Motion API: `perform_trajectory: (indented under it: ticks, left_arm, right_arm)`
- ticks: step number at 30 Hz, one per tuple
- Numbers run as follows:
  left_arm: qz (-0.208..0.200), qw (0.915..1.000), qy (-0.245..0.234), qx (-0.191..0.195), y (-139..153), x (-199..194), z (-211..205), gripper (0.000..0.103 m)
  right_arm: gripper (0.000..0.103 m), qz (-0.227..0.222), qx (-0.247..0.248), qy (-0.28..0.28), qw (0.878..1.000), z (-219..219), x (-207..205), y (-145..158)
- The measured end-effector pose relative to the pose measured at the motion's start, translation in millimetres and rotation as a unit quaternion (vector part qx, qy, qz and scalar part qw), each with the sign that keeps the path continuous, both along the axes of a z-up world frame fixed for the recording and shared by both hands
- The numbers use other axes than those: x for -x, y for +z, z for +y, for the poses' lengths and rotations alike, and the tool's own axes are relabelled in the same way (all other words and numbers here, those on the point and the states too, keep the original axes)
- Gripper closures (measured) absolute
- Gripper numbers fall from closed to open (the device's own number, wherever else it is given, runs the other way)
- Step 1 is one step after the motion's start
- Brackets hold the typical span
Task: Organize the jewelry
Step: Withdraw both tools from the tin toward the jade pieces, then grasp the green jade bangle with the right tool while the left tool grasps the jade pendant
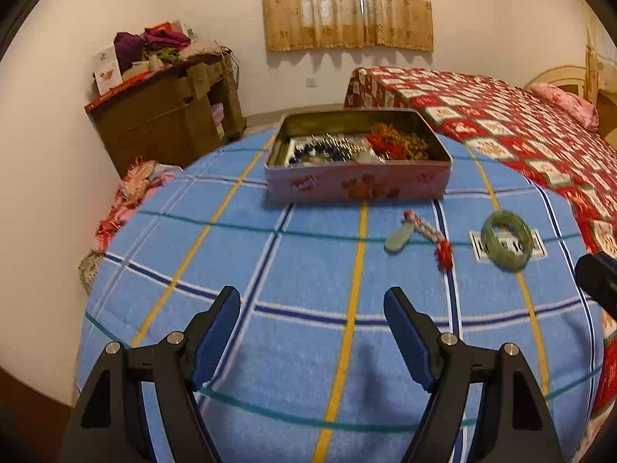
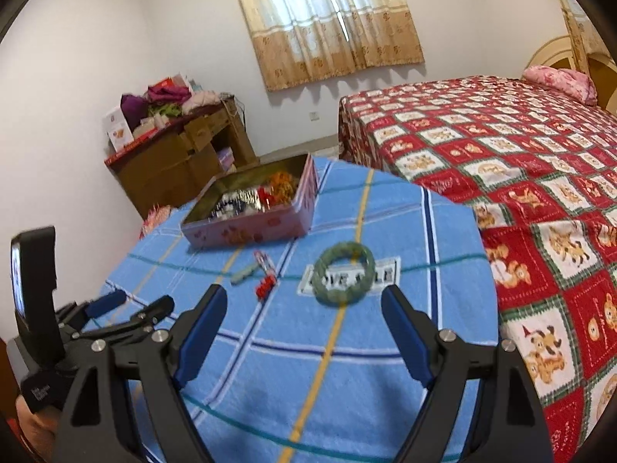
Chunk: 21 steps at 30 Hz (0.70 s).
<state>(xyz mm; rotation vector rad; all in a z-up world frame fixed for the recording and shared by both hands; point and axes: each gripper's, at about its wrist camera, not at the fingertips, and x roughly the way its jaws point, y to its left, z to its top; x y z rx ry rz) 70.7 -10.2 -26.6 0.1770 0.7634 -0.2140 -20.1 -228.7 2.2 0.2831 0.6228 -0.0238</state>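
Note:
An open pink tin box (image 1: 356,185) (image 2: 246,227) with beads and red and orange strings inside sits at the far side of a round table under a blue plaid towel (image 1: 293,308) (image 2: 270,366). In front of it lie a pale green pendant on a red and white cord (image 1: 399,240) (image 2: 243,274) and a green jade bangle (image 1: 508,240) (image 2: 344,273). My left gripper (image 1: 312,301) hovers open over bare towel, short of the pendant. My right gripper (image 2: 304,297) stands open just short of the bangle, nothing between its fingers. The left gripper (image 2: 127,305) also shows in the right wrist view.
A bed with a red patterned quilt (image 2: 520,162) stands right of the table, a pink pillow (image 2: 559,79) at its far end. Against the left wall a brown cabinet (image 1: 166,115) carries piled clothes and boxes. A curtained window (image 1: 347,4) is behind.

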Motion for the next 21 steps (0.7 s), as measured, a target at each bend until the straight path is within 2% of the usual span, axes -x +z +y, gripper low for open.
perform_trajectory:
  ticks: [5, 11, 21]
  left_arm:
    - [0.032, 0.9992, -0.011, 0.020, -13.6, 2.0, -1.1, 0.026]
    - [0.041, 0.9982, -0.032, 0.031, -15.7, -5.7, -10.8, 0.026]
    - [0.037, 0.9975, -0.060, 0.004, -18.9, -36.2, -27.2, 0.026]
  right_arm:
    - [0.018, 0.025, -0.002, 0.001, 1.000, -5.8, 5.7, -14.8]
    - [0.018, 0.038, -0.009, -0.006, 0.999, -17.7, -3.1, -17.6]
    - [0.018, 0.085, 0.019, -0.007, 0.996, -23.2, -71.9, -24.2]
